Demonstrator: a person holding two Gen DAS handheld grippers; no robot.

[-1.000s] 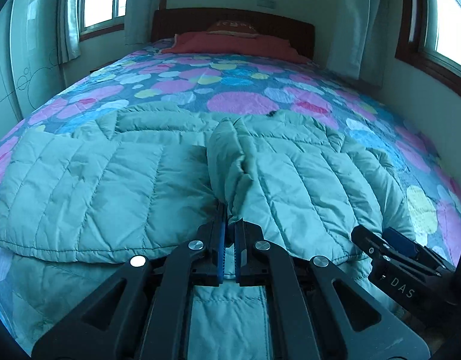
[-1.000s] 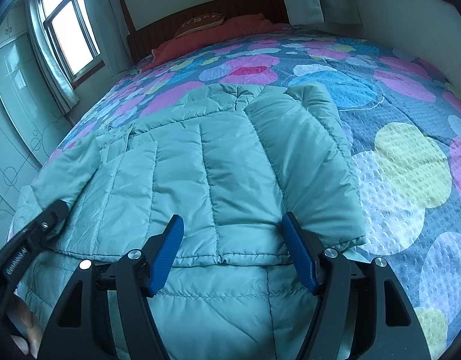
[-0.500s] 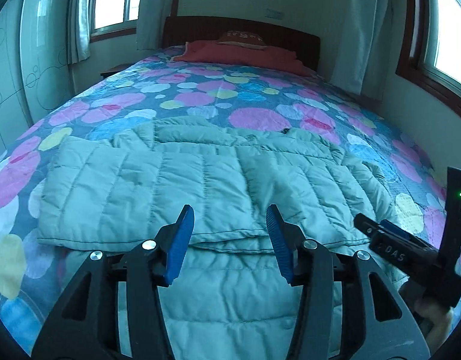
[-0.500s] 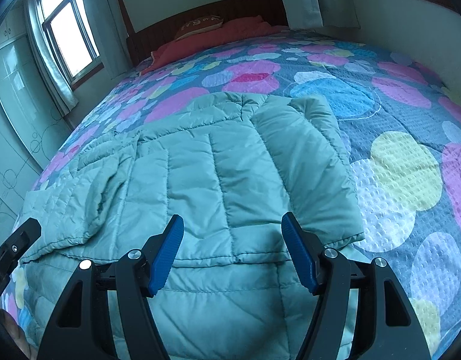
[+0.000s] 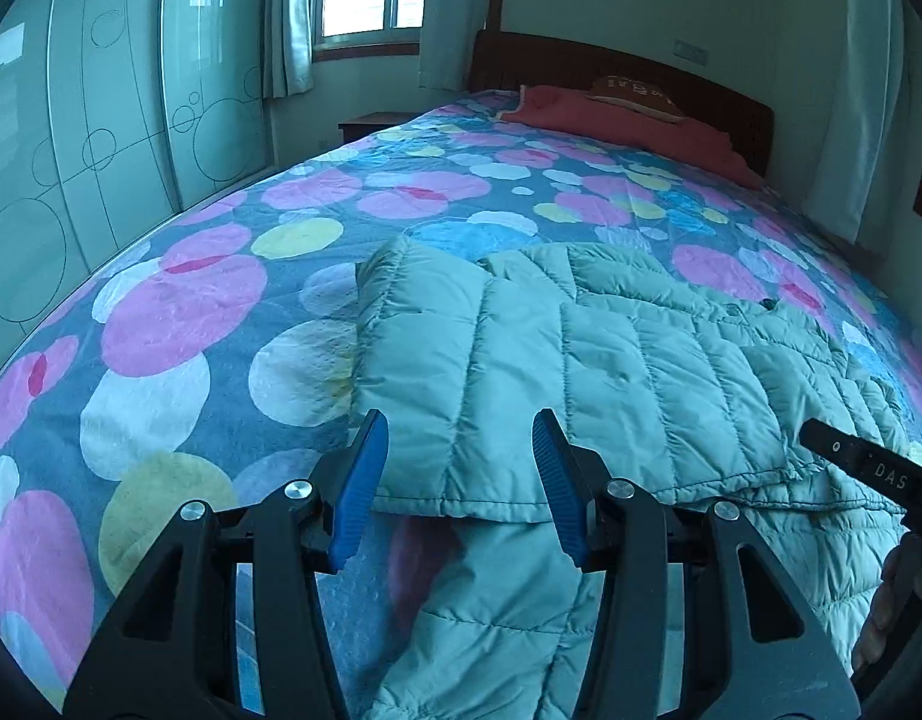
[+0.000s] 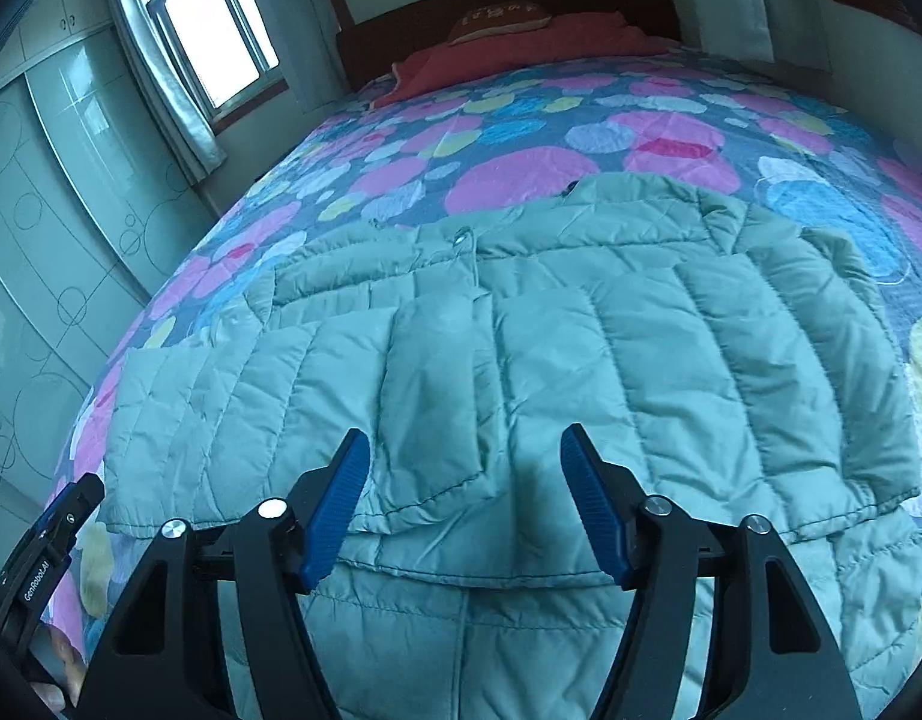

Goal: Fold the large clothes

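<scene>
The left gripper (image 5: 461, 480) is hovering with its jaws apart and empty, the folded edge of the green puffer jacket (image 5: 611, 372) lying just ahead of its fingertips on the spotted bedspread (image 5: 179, 312). The right gripper (image 6: 467, 504) is closing — nothing between its jaws, the jacket spreading ahead and beneath it, seemingly untouched.

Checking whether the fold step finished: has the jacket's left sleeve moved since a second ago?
Yes. The sleeve was bunched upright at the jacket's middle in the closed left gripper; now it lies flat across the jacket's left half, released.
</scene>
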